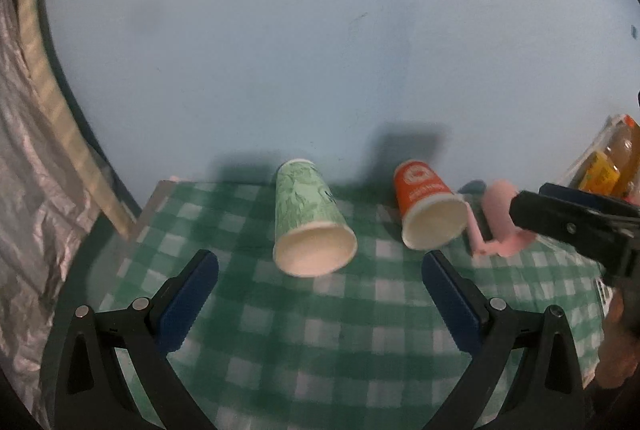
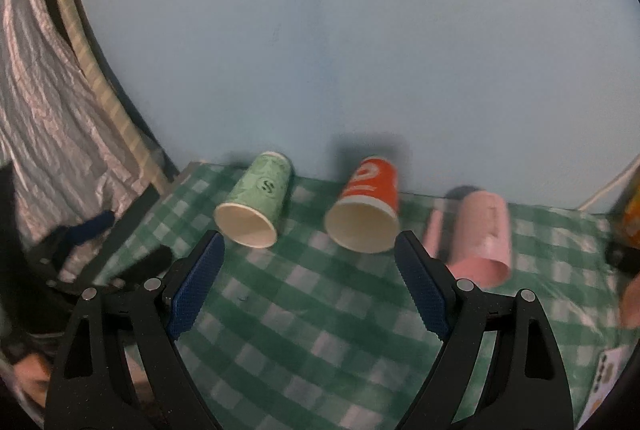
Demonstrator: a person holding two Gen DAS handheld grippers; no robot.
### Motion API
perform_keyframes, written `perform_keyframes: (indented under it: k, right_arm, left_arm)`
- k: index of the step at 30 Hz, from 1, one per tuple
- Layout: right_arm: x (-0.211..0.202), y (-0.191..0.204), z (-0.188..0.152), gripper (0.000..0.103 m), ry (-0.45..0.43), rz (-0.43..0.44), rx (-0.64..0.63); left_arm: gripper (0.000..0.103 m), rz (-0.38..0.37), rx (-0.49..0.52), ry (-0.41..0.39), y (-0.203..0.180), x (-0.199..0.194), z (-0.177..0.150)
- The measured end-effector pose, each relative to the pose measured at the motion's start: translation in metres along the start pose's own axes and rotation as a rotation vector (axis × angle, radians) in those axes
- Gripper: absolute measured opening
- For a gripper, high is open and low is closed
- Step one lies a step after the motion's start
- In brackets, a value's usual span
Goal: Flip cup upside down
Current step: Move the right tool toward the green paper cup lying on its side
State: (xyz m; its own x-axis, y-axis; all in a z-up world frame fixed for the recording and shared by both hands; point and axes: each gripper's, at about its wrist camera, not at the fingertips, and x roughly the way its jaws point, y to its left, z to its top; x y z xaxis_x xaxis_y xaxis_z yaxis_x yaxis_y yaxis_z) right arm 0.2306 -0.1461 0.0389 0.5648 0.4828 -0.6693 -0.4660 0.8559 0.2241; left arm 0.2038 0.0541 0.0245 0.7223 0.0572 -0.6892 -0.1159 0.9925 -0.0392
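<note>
Three cups stand in a row on the green checked cloth near the wall: a green paper cup [image 1: 310,220] [image 2: 254,203], an orange paper cup [image 1: 428,207] [image 2: 366,207] and a pink cup with a handle [image 1: 500,218] [image 2: 482,236]. All stand upright with their open mouths up. My left gripper [image 1: 320,296] is open and empty, a short way in front of the green cup. My right gripper [image 2: 310,280] is open and empty, in front of the orange cup; it also shows in the left wrist view [image 1: 576,226] beside the pink cup.
A pale blue wall [image 1: 320,49] rises right behind the cups. The checked cloth [image 1: 300,342] covers the table. Juice bottles [image 1: 612,165] stand at the far right. Crinkled silver foil [image 1: 28,169] hangs beyond the table's left edge.
</note>
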Motion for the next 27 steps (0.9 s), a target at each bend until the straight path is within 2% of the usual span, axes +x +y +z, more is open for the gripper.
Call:
perform_keyframes:
  k: [7, 13, 19, 27]
  right_arm:
    - [0.055, -0.016, 0.044, 0.086, 0.132, 0.11, 0.08]
    - [0.098, -0.024, 0.068, 0.086, 0.234, 0.16, 0.102]
    - [0.13, -0.022, 0.075, 0.086, 0.263, 0.126, 0.082]
    - [0.158, -0.028, 0.074, 0.086, 0.307, 0.068, 0.087]
  left_arm:
    - [0.103, 0.023, 0.008, 0.134, 0.004, 0.062, 0.042]
    - [0.103, 0.077, 0.002, 0.21, 0.007, 0.105, 0.054]
    - [0.103, 0.028, -0.053, 0.303, 0.014, 0.142, 0.057]
    - [0.102, 0.077, -0.038, 0.367, 0.017, 0.175, 0.058]
